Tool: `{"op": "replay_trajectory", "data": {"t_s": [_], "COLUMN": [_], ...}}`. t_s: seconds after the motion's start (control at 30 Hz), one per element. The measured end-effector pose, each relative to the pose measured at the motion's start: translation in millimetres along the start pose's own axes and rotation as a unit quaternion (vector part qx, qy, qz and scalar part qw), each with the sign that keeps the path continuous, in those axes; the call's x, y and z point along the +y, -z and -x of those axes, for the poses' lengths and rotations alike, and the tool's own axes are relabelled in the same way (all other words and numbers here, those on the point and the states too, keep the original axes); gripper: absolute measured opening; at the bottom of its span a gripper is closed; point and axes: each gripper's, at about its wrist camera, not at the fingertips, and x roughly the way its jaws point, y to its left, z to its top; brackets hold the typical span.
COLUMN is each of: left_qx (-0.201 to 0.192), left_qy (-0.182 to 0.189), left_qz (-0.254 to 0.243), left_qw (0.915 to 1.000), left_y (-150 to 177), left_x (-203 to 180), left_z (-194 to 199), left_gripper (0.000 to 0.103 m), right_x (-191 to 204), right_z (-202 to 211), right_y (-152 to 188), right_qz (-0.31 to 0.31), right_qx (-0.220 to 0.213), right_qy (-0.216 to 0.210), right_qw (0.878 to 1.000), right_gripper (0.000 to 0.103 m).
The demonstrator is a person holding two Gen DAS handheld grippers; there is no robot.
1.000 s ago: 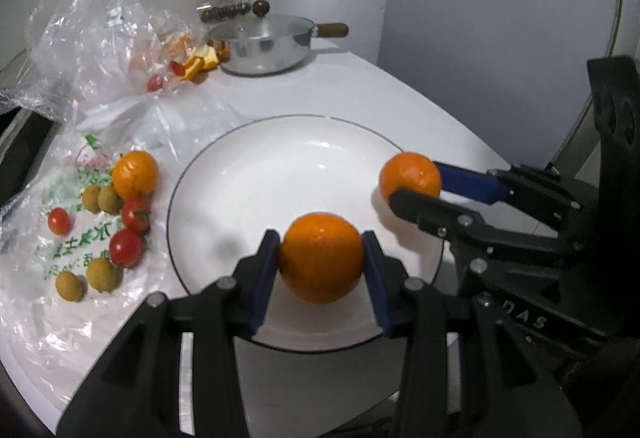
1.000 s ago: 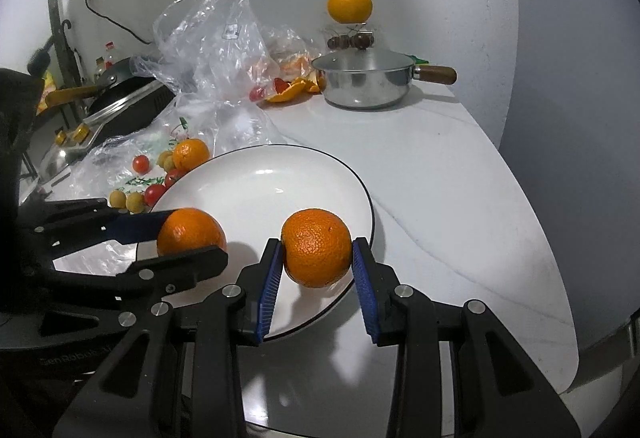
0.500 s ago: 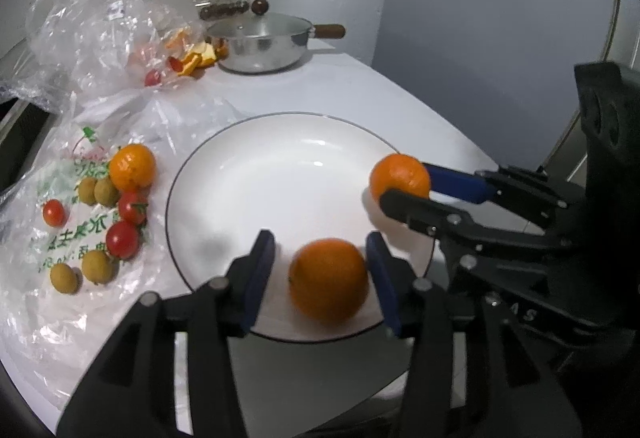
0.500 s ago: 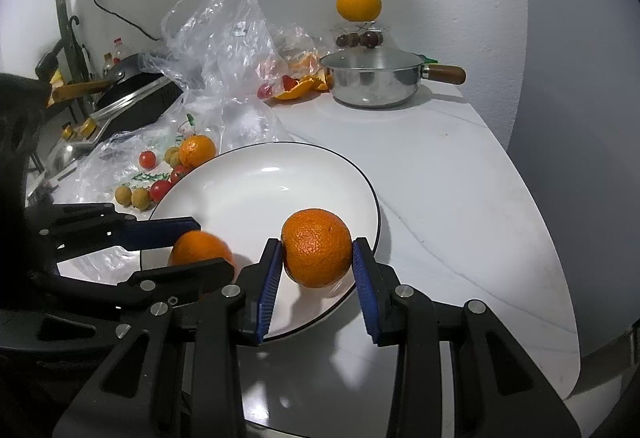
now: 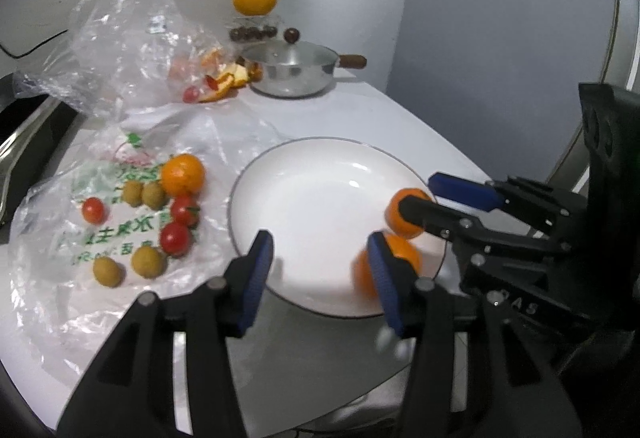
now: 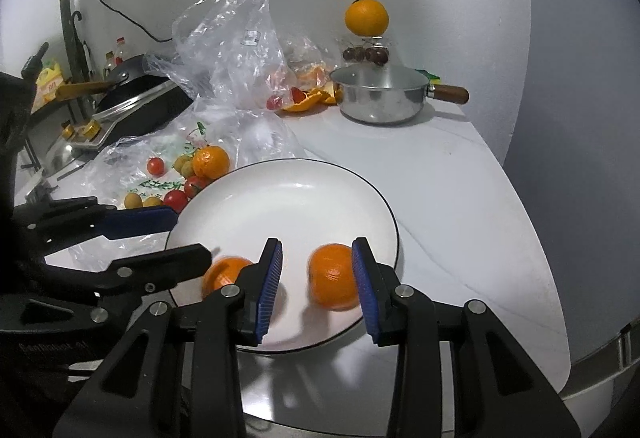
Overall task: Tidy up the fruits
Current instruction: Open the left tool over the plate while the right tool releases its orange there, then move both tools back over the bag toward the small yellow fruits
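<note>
**Left wrist view:**
- My left gripper (image 5: 320, 274): fingers apart, jaws just been opening, nothing between.
- First orange (image 5: 408, 258): blurred, on plate (image 5: 240, 198) at near rim, partly behind one finger.
- Right gripper (image 5: 418, 192): seen side-on, second orange (image 5: 394, 226) at its tips. Can't tell grip from here.
- Bag (image 5: 48, 278): loose fruit on it, toward table (image 5: 320, 350) left edge.

**Right wrist view:**
- Right gripper (image 6: 318, 286): fingers apart.
- Second orange (image 6: 332, 278): on plate (image 6: 394, 222), against one pad, gap to other.
- First orange (image 6: 224, 274): beside it.
- Frying pan (image 6: 132, 98): only this view shows it, beyond table left edge.
</note>
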Motion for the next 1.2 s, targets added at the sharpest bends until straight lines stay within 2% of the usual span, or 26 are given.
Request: {"op": "replay_trajectory", "data": {"t_s": [0.33, 0.63, 0.93, 1.2], "left_qx": [-0.023, -0.028, -0.021, -0.001], "left_qy": [-0.022, -0.048, -0.075, -0.101], "left_qz": [0.016, 0.044, 0.061, 0.071], "left_qw": [0.9994, 0.9975, 0.9951, 0.9924], "left_y": [7, 16, 21, 23], "left_x": [40, 87, 119, 144], "left_z": [25, 41, 40, 24], "left_gripper": [0.051, 0.051, 0.051, 0.051], "right_x": [35, 70, 97, 106], "right_z": [2, -7, -21, -37], "right_y": [-12, -25, -37, -47], "right_qz": [0.017, 0.038, 0.056, 0.061], "right_qx": [-0.008, -0.008, -0.003, 0.002], "right_qy": [0.003, -0.006, -0.017, -0.026], "right_qw": [1.0, 0.999, 0.998, 0.998], "right_gripper": [0.038, 0.038, 0.038, 0.038]}}
